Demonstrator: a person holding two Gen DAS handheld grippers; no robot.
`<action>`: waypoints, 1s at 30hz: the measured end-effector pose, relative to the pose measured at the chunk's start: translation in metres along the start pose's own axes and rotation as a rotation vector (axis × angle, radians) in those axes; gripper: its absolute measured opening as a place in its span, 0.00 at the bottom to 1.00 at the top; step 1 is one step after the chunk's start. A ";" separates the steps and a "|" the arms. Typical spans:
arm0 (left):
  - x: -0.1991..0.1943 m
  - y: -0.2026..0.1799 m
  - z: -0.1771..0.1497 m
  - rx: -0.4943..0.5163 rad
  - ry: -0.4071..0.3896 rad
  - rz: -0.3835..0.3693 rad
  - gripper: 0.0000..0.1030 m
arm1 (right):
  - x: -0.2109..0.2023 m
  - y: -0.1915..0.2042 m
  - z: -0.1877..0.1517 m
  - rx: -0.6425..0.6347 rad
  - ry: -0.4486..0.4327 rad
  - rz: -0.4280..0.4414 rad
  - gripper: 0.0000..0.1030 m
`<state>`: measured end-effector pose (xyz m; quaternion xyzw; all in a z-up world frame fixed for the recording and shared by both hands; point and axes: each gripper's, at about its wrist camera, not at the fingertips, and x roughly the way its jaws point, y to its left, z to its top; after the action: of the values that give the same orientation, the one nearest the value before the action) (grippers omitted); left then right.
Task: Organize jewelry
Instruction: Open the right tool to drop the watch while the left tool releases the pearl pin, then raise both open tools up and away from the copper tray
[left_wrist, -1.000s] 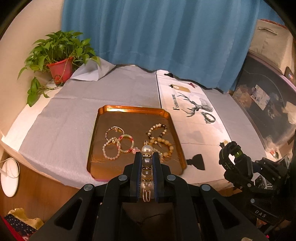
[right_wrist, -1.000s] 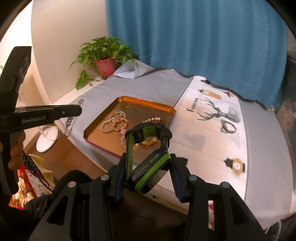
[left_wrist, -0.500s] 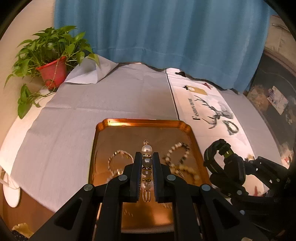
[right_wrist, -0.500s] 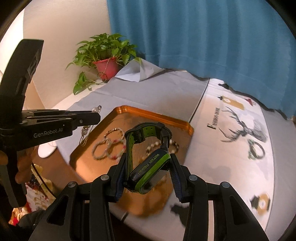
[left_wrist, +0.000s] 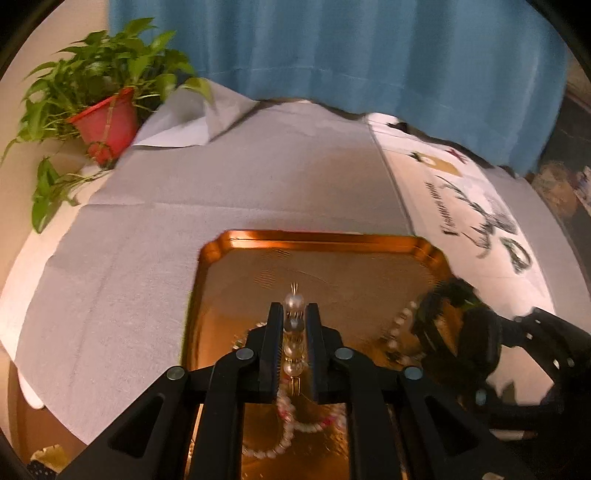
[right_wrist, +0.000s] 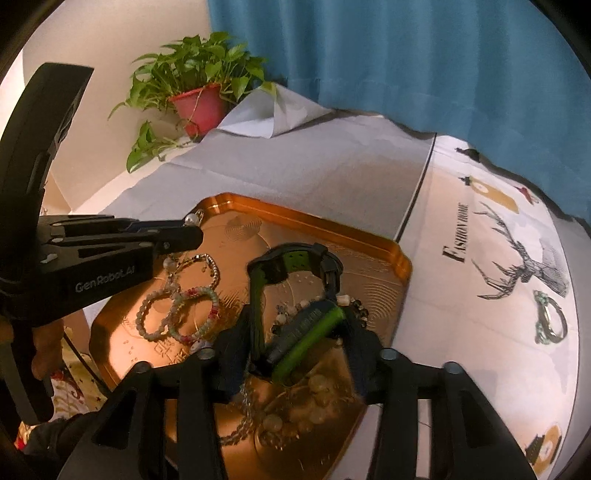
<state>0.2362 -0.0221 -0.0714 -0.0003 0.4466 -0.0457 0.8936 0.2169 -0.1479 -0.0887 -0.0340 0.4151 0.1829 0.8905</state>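
Setting: a table under a grey cloth (left_wrist: 229, 192), with a blue curtain (left_wrist: 332, 51) behind and a potted plant (right_wrist: 199, 99) in a red pot at the far left corner.
Tray: a copper-coloured tray (right_wrist: 321, 225) lies on the cloth and holds several beaded bracelets (right_wrist: 177, 314).
Left gripper (left_wrist: 293, 314): it hangs over the tray, its jaws opening; a pearl piece (left_wrist: 294, 332) stands upright between the fingers, and whether the pads press on it is too close to tell.
Right gripper (right_wrist: 295, 332): it is above the tray's right part, its jaws opening; a black and green watch (right_wrist: 295, 295) sits between the fingers, tilted, its strap looping upward.
Runner: a white printed runner (right_wrist: 480, 280) with a deer drawing lies right of the tray; a green bracelet (right_wrist: 550, 317) rests on it, well apart from the tray.
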 end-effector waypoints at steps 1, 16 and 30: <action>0.003 0.001 0.000 -0.004 0.012 0.015 0.61 | 0.004 0.001 0.000 0.001 0.013 -0.018 0.62; -0.092 0.017 -0.072 -0.110 -0.002 0.082 0.96 | -0.082 0.036 -0.050 -0.030 -0.042 -0.091 0.80; -0.193 -0.026 -0.124 -0.031 -0.037 0.066 0.96 | -0.208 0.049 -0.104 0.075 -0.117 -0.118 0.80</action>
<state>0.0199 -0.0270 0.0095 -0.0004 0.4302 -0.0095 0.9027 0.0012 -0.1859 0.0038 -0.0142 0.3662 0.1160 0.9232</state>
